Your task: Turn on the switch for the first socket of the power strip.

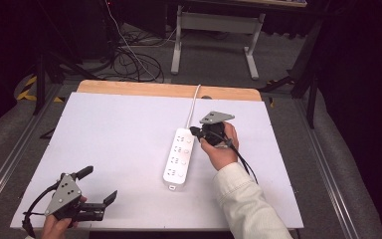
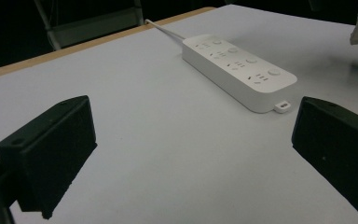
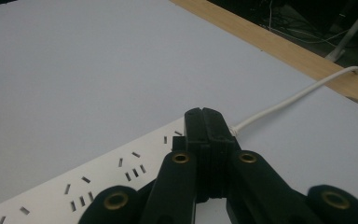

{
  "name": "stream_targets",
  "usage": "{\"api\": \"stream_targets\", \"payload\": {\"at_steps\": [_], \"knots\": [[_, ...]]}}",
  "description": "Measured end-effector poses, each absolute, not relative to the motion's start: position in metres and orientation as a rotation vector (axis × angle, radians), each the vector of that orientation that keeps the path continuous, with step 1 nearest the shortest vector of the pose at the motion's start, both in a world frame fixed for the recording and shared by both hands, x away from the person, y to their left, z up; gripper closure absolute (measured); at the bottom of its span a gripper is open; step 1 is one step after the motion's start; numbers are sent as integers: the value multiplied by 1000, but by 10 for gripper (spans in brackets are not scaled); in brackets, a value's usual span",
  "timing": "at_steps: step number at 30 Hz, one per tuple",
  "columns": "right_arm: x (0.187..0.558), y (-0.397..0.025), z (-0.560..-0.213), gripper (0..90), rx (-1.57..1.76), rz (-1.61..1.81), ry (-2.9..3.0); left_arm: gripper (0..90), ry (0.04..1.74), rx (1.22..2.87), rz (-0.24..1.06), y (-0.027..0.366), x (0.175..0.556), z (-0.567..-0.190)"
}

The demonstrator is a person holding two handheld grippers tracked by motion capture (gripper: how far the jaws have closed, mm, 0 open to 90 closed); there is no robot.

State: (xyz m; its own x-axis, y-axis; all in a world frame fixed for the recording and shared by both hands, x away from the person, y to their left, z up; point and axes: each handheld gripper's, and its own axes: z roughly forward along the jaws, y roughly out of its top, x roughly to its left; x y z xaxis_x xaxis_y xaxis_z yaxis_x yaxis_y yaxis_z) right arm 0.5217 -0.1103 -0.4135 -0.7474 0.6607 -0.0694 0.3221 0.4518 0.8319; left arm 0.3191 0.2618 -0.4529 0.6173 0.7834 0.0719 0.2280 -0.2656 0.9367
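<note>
Pressing down at the far end of the power strip [image 1: 179,155] with my right gripper [image 1: 195,131], jaws pinched fully together with nothing between them, tips over the outlet or switch nearest the cord [image 1: 194,103]. My guess is the shut jaws serve as a poking tip for a switch; I cannot tell if they actually touch the strip's face. In the right gripper view the closed tip [image 3: 205,122] sits just over the strip's [image 3: 98,182] cord end, where the cord [image 3: 298,95] runs off toward the table's wooden edge [image 3: 279,44].

Power strip lies flat around the middle of the table [image 1: 109,139], long axis running away from me, cord leaving its far end.

Right hand [image 1: 220,147] is just to the right of the strip, wrist bent, sleeve [image 1: 241,199] angled in from below.

Left gripper [image 1: 98,188] is well apart from the strip, near the table's front-left corner, jaws spread wide and empty, left hand [image 1: 57,224] resting low. Looks parked, simply kept out of the way. In the left gripper view the strip [image 2: 240,70] sits ahead between the spread jaws.
</note>
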Motion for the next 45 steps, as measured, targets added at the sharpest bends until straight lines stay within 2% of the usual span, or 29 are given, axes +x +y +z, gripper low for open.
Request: {"api": "stream_targets", "payload": {"at_steps": [6,7,8,20,37,45], "knots": [[518,-113,-410,900,810,1232,2337,4,818,1806,665,261,319,-453],[517,-113,-409,869,804,1236,2340,4,823,1806,662,261,319,-454],[516,-113,-408,790,807,1236,2331,4,821,1807,664,261,319,-453],[491,-136,-388,469,807,1327,2293,4,831,1797,664,262,319,-453],[450,-171,-382,196,788,1377,2294,5,837,1792,654,263,318,-452],[432,-195,-393,143,788,1453,2280,5,839,1789,652,263,318,-452]]}}
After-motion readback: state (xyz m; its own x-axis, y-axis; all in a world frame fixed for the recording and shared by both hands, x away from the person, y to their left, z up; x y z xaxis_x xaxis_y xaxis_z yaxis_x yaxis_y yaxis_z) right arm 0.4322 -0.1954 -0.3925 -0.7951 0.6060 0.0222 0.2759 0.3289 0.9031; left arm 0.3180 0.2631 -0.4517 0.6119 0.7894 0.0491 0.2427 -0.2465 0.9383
